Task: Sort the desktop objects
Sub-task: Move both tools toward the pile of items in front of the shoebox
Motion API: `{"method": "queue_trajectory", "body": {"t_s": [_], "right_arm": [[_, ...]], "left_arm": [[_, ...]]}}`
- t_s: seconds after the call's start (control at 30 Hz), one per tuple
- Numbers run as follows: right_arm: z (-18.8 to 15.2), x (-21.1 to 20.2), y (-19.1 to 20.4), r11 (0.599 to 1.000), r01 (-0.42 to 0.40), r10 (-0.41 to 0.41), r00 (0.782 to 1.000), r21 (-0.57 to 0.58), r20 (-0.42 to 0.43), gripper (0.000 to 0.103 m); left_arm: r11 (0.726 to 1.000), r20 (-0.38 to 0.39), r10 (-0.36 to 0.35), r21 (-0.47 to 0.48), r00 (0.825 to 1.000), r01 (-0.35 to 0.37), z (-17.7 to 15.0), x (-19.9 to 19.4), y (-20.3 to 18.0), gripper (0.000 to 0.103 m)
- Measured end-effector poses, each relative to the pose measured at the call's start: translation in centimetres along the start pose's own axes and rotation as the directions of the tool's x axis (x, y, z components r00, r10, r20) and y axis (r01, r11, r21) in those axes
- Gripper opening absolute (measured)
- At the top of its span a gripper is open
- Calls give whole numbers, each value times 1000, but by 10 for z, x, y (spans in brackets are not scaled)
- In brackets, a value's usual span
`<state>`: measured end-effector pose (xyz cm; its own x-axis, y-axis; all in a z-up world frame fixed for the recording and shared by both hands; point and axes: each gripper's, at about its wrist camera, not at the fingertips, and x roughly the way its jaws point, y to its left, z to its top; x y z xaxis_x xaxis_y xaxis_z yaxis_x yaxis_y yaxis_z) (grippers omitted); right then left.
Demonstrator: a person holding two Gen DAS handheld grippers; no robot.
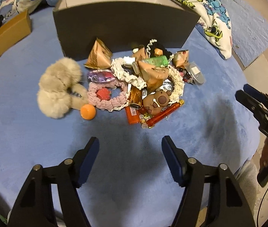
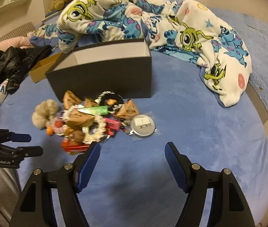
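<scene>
Left gripper: jaws apart, empty, over blue bedcover | Right gripper: jaws apart, empty | Pile of small objects: on bedcover, touching dark box

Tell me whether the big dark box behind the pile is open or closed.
Open. The dark box has no lid on top: the right wrist view looks over its rim onto grey inner walls. Whether anything lies inside cannot be told.

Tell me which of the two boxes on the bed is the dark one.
The big dark box standing right behind the pile of small things; the other, a small brown cardboard box, lies off to its left.
</scene>
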<state>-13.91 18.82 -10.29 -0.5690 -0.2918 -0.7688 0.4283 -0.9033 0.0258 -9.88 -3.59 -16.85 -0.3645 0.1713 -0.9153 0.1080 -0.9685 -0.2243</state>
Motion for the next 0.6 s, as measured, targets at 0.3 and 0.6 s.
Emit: {"method": "queue_trajectory", "body": {"t_s": [0.3,0.6], "right_arm": [[7,51,-10,998,-2,-1,999,-55,-54,73],[14,85,-15,998,-16,10,996,-61,-94,73]], "left_arm": [[998,-48,-38,-47,998,35,15,37,6,41],[995,-60,-75,-77,995,70,23,57,7,28]]}}
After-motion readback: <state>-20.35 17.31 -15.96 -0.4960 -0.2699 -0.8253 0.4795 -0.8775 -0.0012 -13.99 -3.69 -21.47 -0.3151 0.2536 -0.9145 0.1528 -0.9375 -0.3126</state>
